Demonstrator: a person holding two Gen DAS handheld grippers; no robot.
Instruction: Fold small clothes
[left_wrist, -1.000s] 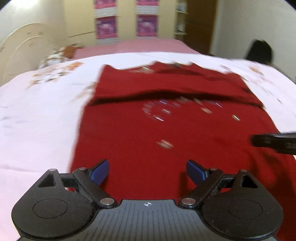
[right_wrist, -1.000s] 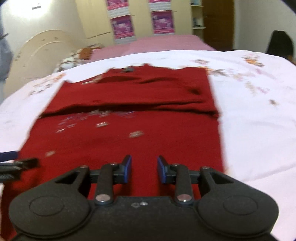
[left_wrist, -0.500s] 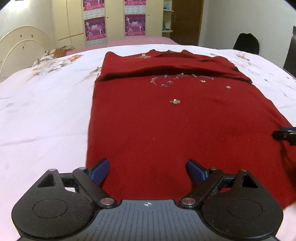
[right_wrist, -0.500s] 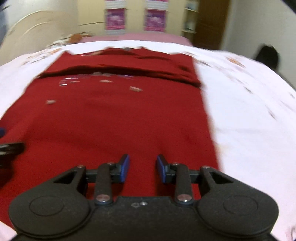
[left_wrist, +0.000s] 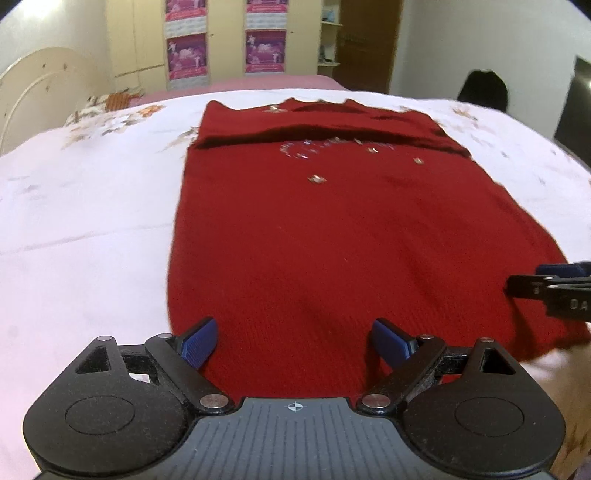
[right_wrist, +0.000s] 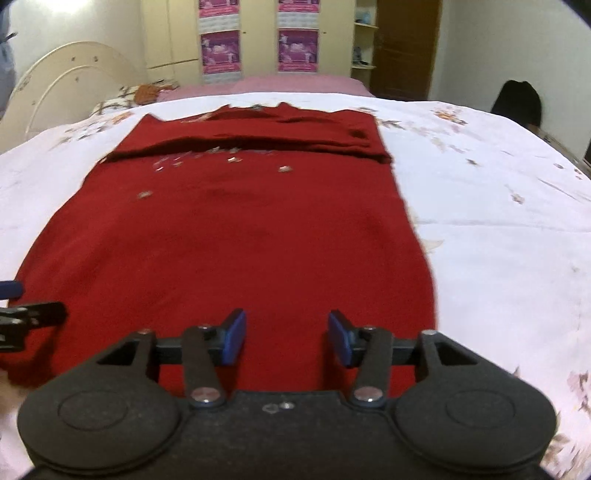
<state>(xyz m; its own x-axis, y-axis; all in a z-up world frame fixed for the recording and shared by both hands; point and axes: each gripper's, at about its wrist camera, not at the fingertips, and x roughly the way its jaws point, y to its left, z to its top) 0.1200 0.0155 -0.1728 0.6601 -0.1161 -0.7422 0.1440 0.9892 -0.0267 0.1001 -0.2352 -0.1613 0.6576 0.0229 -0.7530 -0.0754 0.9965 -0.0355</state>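
Note:
A dark red knitted garment (left_wrist: 332, 236) with small shiny decorations lies flat on the white bedspread (left_wrist: 81, 229), its far end folded over itself. It also shows in the right wrist view (right_wrist: 236, 236). My left gripper (left_wrist: 293, 341) is open and empty over the garment's near left hem. My right gripper (right_wrist: 286, 338) is open and empty over the near right hem. Each gripper's tip shows at the edge of the other's view.
The bed has a cream headboard (right_wrist: 70, 88) at the far left. A pink bed end (right_wrist: 280, 83), a wardrobe with purple posters (right_wrist: 258, 40) and a brown door (right_wrist: 402, 48) lie beyond. A dark chair back (right_wrist: 517, 103) stands at the right.
Both grippers have drawn back toward the near hem. The right gripper's jaws have opened wider. The garment has not moved.

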